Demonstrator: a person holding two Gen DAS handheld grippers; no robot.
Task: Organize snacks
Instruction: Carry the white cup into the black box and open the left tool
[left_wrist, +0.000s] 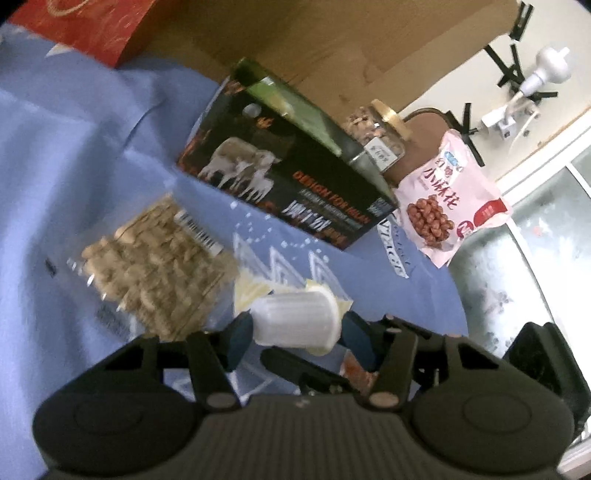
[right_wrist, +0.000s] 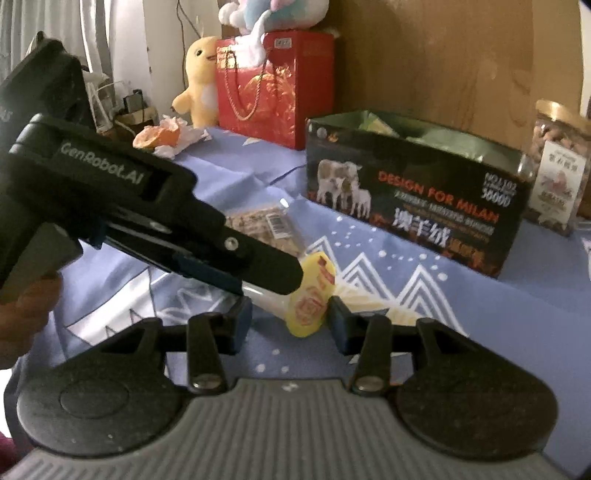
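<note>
while clamped in left jaws, ribbed white jelly cup (left_wrist: 295, 319), yellow foil lid; right jaws apart

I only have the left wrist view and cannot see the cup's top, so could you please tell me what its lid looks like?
Observer: The jelly cup has a yellow lid with red print, facing the right wrist camera.
Operator: Thank you. Are the right gripper's jaws closed on it?
Observer: No. The right gripper has its jaws open on either side of that lid.
Operator: Is anything lying further back on the cloth?
Observer: Yes, an orange peel sits on crumpled tissue, next to a yellow plush duck.
</note>
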